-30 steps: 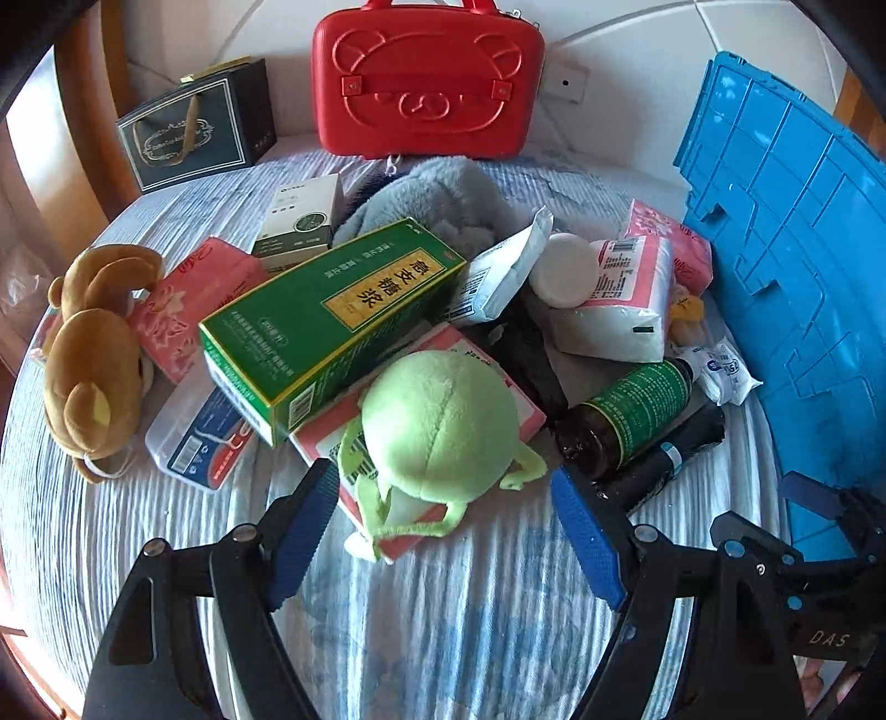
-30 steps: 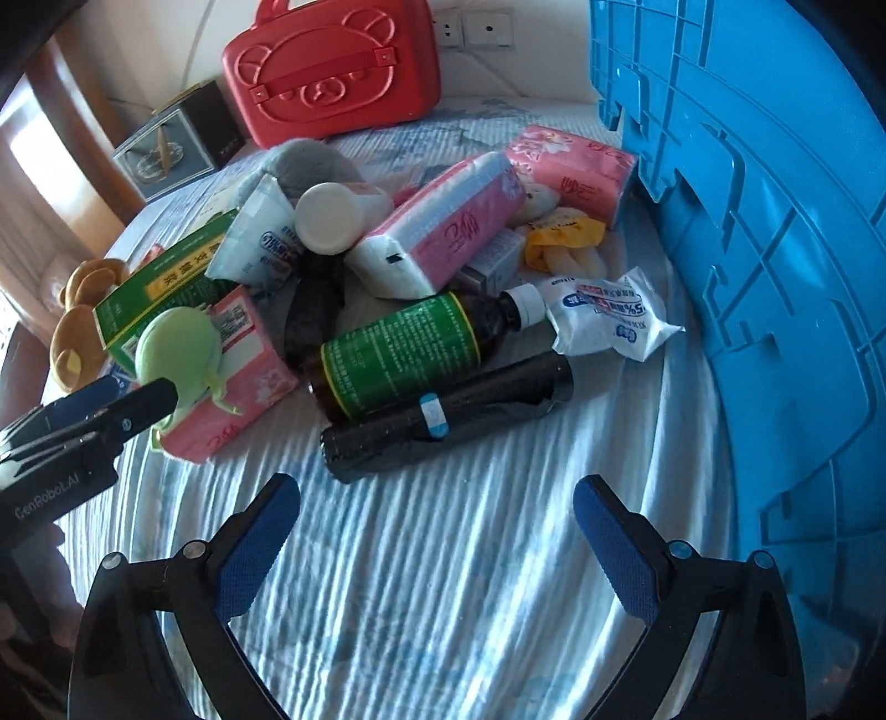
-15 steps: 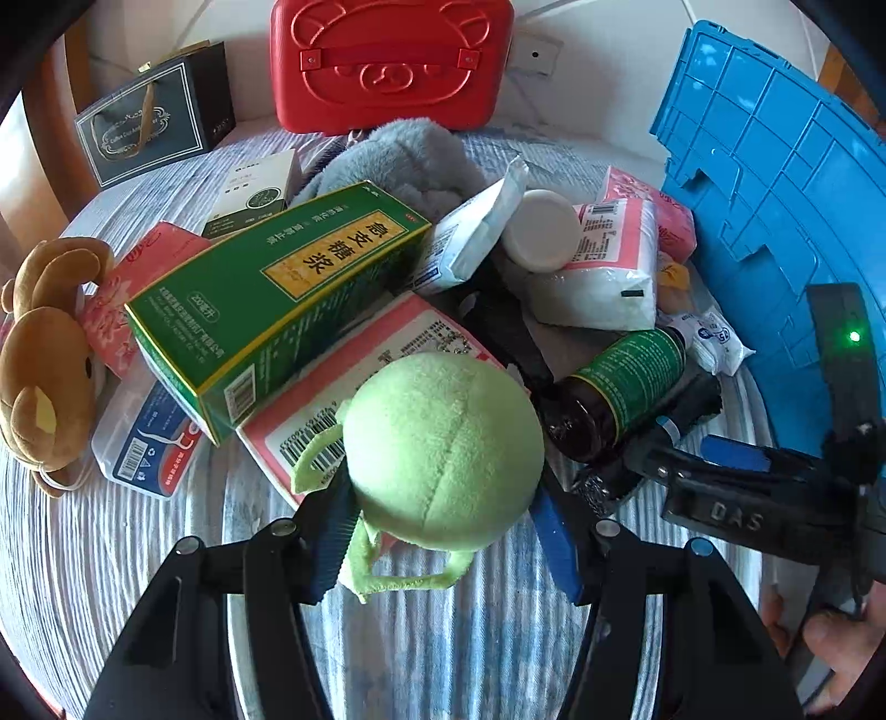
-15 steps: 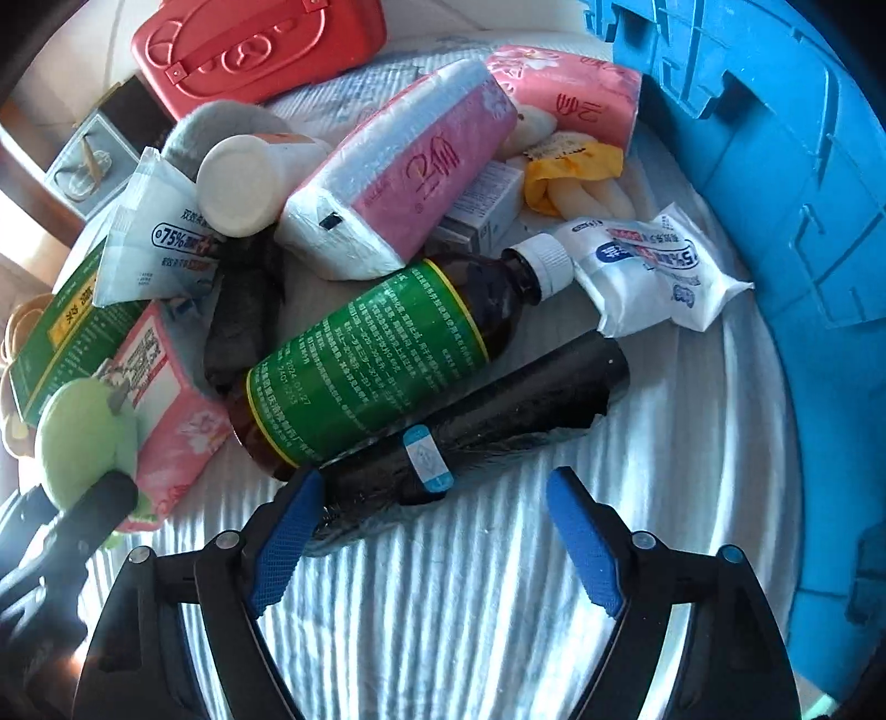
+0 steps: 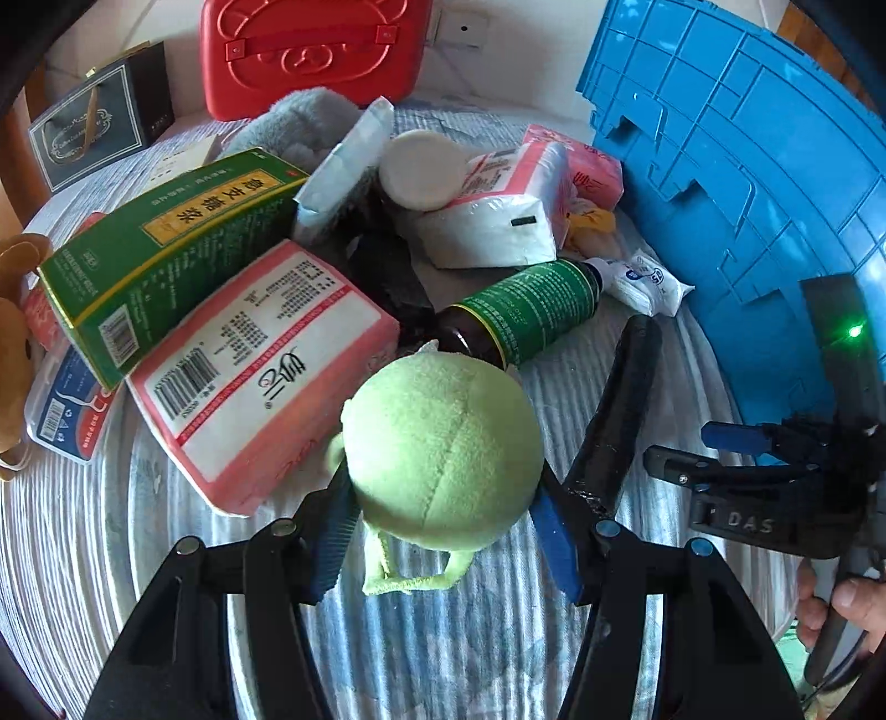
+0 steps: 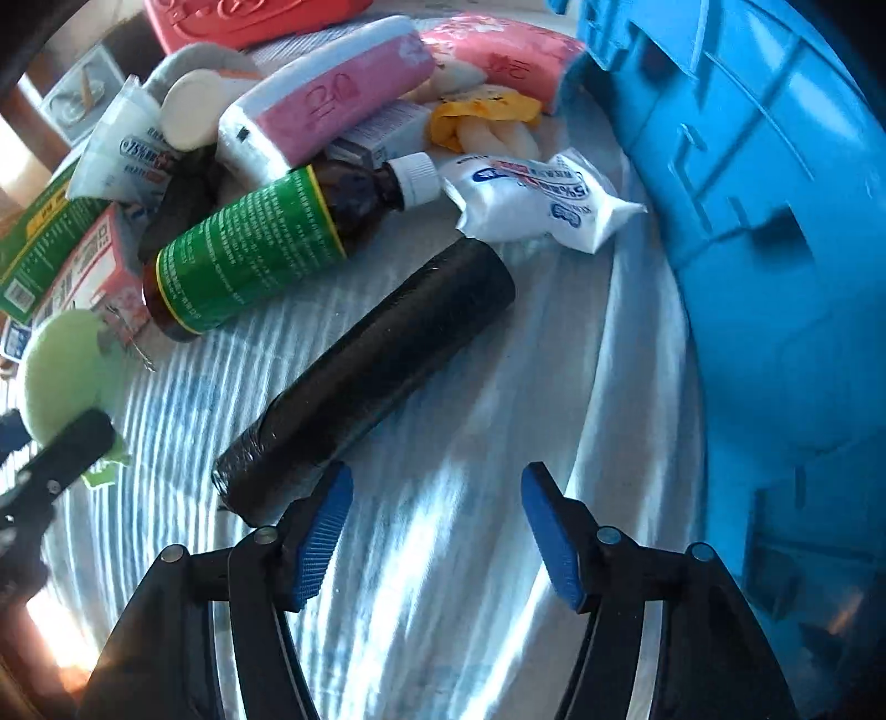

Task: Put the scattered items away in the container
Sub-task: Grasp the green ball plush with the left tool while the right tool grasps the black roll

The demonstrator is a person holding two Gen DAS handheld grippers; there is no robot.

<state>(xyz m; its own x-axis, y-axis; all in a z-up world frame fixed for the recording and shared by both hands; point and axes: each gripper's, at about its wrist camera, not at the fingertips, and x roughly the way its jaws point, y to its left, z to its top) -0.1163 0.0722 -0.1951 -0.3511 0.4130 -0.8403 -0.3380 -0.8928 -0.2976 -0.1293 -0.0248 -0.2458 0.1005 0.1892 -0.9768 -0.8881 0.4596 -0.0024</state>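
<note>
Along the right edge of both views stands the blue crate (image 5: 736, 183), only its ribbed outer wall showing, so what it holds cannot be told from here. At the top of the left wrist view a red case (image 5: 310, 50) stands shut against the wall, with a dark gift bag (image 5: 94, 122) at upper left. In the lower middle the left gripper (image 5: 443, 526) has its blue pads pressed on either side of the round green plush toy (image 5: 443, 448), clamped on it, its thin limbs dangling below the pads. Just behind it lies a pink tissue pack (image 5: 260, 371), a green medicine box (image 5: 166, 249) leaning across that, and a brown bottle (image 5: 520, 315) with a green label on its side. Over in the right wrist view, the black roll (image 6: 371, 376) lies on the striped cloth (image 6: 443, 581), long axis running from lower left to upper right, its far end pointing toward a white wipes packet (image 6: 542, 199) beside the crate. The right gripper (image 6: 437, 537) is closing, jaws apart, nothing between them, with the roll's near end just outside the left pad.
</note>
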